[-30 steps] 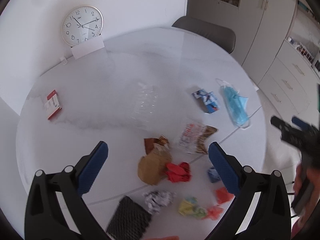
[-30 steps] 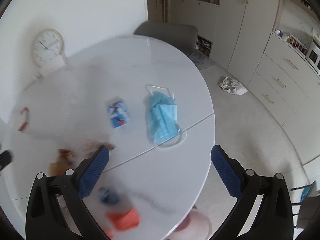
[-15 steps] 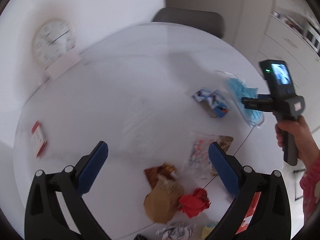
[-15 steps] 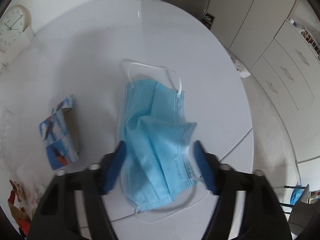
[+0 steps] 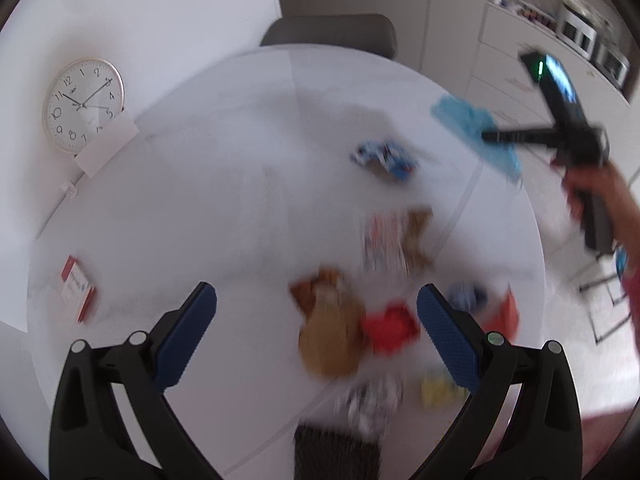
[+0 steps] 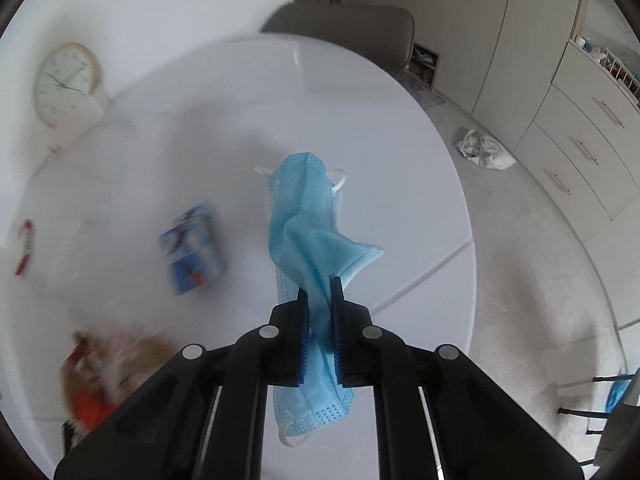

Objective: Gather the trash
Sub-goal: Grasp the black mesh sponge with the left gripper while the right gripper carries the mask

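The right gripper (image 6: 320,296) clamped a blue face mask (image 6: 310,216) above the white table (image 6: 400,152); the left gripper (image 5: 316,332) hung wide apart, empty, over scattered trash (image 5: 388,328).

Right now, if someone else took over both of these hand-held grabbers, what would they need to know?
Right gripper: shut on the blue face mask, which hangs above the white round table.
Left gripper: open, empty, above the trash pile.
Still on the table: brown paper, red scrap, printed wrapper, small blue-and-white carton, red-and-white packet, plus blurred bits near the front edge.
Done: mask picked up.
Left: drop the mask wherever trash goes (no bin in view), then gather the rest.
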A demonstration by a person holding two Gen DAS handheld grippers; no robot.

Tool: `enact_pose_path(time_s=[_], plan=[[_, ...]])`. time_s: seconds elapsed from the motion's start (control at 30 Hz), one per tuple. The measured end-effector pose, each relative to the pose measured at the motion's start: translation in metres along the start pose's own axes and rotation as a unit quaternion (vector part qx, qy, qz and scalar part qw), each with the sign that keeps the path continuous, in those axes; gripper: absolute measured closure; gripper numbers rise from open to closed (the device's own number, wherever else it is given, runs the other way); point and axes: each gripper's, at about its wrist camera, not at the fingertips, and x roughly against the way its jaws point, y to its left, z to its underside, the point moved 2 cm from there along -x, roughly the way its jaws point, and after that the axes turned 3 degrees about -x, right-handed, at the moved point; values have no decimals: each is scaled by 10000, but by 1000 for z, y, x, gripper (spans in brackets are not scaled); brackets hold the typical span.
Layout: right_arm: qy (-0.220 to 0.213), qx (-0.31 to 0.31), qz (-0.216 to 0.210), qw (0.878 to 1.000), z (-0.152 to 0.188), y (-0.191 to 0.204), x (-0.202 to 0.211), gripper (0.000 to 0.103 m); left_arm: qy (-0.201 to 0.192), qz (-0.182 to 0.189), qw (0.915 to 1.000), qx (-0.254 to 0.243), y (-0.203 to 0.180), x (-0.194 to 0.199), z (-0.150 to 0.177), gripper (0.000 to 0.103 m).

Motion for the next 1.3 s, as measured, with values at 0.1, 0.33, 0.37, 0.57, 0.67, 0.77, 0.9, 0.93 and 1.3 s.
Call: enact_pose_path(time_s=[0.1,0.33,0.37,0.57,0.67,0.77,0.9,0.93,1.3], plan=[[-27,55,-157,9999,18,10,27,93,355,-3,9990,-275,-7,16,49,7],[124,178,-402,9990,79,12,74,93,758,-323,9960,-342,-39,31,132,7],[167,183,-419,9988,85,12,77,92,795,-384,9958,-262,-44,28,139,7],[465,362,-479,9971,125,3,82,92,935,-1095,9886,435,-54,-9,173,10],[581,434,-550,9958,144,-6,86,92,970,-1331,9839,699,-50,-24,181,27],[645,509,-555,9951,157,-15,91,92,1024,-1448,9802,882,-44,-36,184,49],[635,404,-660,9950,170,-32,104,92,988,-1487,9784,1044,-34,-33,184,78],[618,384,-664,9951,174,-36,107,92,944,-1499,9786,1046,-33,-30,183,80],[1226,-414,7,9916,262,-120,79,88,142,-799,9955,488,-86,54,121,81]])
